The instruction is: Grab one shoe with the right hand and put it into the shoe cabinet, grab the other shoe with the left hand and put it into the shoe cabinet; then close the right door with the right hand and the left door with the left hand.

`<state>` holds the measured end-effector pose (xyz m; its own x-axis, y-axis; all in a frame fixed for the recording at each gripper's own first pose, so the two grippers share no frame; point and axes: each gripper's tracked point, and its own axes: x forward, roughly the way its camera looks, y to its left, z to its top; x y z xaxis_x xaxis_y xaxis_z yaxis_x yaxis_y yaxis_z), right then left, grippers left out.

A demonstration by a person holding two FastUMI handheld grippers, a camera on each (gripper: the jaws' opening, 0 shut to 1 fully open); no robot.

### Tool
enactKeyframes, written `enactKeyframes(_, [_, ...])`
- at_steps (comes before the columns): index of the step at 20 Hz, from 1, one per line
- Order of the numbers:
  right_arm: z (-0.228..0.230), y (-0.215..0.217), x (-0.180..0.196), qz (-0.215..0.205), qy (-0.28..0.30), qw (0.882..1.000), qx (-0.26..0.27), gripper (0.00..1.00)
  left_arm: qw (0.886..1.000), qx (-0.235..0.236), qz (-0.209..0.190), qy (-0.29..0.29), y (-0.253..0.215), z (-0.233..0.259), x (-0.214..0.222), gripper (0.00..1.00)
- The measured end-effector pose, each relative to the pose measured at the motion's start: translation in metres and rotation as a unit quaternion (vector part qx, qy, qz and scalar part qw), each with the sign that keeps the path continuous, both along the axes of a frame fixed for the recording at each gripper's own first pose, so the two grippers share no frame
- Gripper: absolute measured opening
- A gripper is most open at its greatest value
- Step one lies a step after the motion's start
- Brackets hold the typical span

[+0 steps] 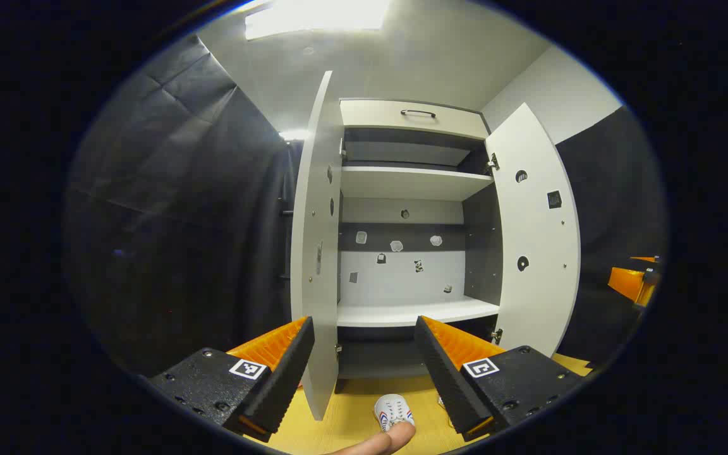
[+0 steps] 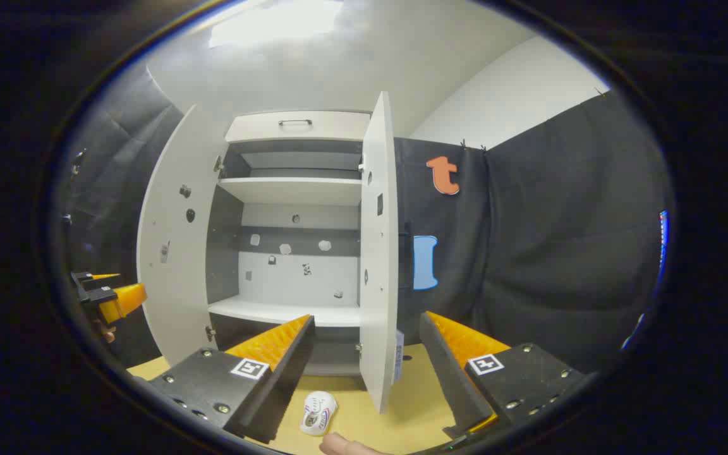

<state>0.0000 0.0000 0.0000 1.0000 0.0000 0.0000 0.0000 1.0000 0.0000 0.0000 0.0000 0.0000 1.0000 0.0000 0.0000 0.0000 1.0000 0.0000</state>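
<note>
Both grippers stood wide open and held nothing: the left gripper [image 1: 364, 373] and the right gripper [image 2: 367, 373] each pointed level at the shoe cabinet [image 1: 411, 183], raised above the floor [image 1: 351, 417]. Its left door [image 1: 313, 253] and right door [image 2: 380, 253] stood open. In the left gripper view one white shoe [image 1: 393, 411] lay on the floor before the cabinet, a fingertip [image 1: 389, 439] just beside it. The right gripper view showed the other shoe [image 2: 318, 412] lying likewise.
</note>
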Motion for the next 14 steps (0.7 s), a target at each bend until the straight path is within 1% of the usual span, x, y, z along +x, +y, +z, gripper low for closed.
enactKeyframes(1, [0.0000, -0.0001, -0.0001, -0.002, 0.001, 1.000, 0.000, 0.99, 1.000, 0.003, 0.000, -0.006, -0.0010, 0.0029, -0.0013, 0.97])
enactKeyframes(3, [0.0002, -0.0006, 0.0016, -0.005, 0.001, 1.000, 0.002, 0.99, 1.000, 0.003, -0.003, -0.015, -0.0039, 0.0073, -0.0041, 0.98])
enactKeyframes(4, [0.0006, -0.0012, 0.0019, -0.007, 0.002, 1.000, 0.003, 0.94, 1.000, 0.001, -0.009, -0.017, -0.0073, 0.0080, -0.0056, 0.97])
enactKeyframes(9, [0.0024, -0.0023, 0.0030, -0.010, 0.002, 1.000, 0.006, 0.94, 1.000, -0.001, -0.006, -0.020, -0.0046, 0.0089, -0.0078, 0.97])
enactKeyframes(14, [0.0036, 0.0016, 0.0030, 0.005, 0.000, 1.000, 0.004, 0.94, 1.000, -0.009, -0.002, -0.014, -0.0020, 0.0041, -0.0040, 0.97])
